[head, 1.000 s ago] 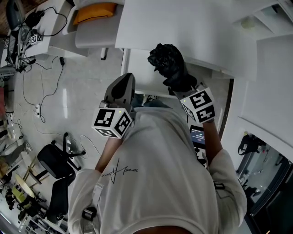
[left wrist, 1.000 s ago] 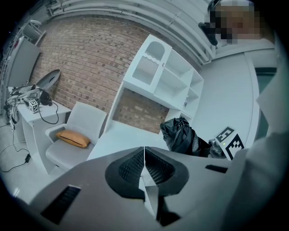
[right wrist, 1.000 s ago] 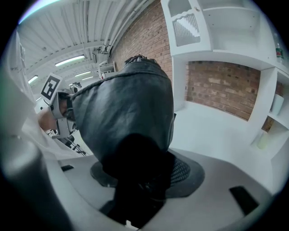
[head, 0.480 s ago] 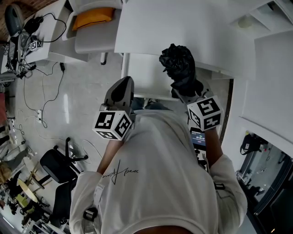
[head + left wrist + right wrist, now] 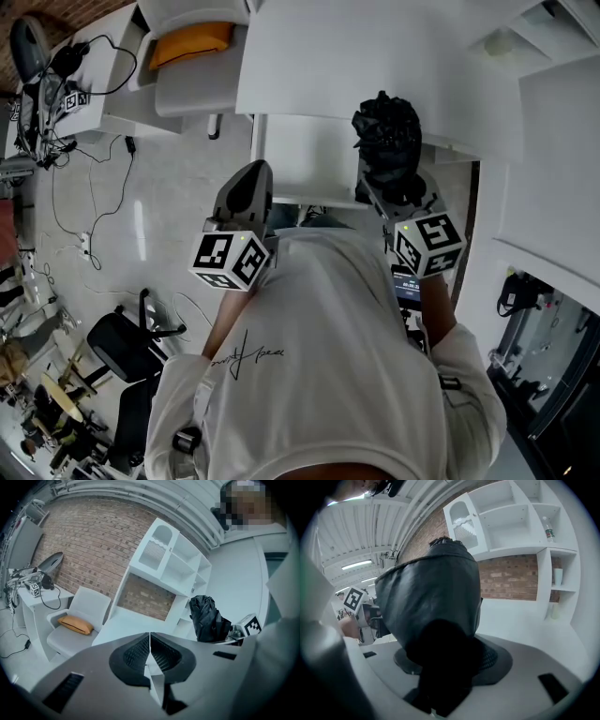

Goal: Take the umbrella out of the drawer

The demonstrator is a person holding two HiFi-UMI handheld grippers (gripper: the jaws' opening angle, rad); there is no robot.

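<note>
Umbrella (image 5: 386, 131) has drifted toward 3 o'clock, clamped in your right tool (image 5: 392, 176), clear of the drawer (image 5: 300, 161). Your left tool (image 5: 246, 186) is pinched together, empty. Removal seems practically done.

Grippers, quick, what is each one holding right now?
Left gripper: jaws shut, holding nothing.
Right gripper: jaws shut on the black umbrella.
</note>
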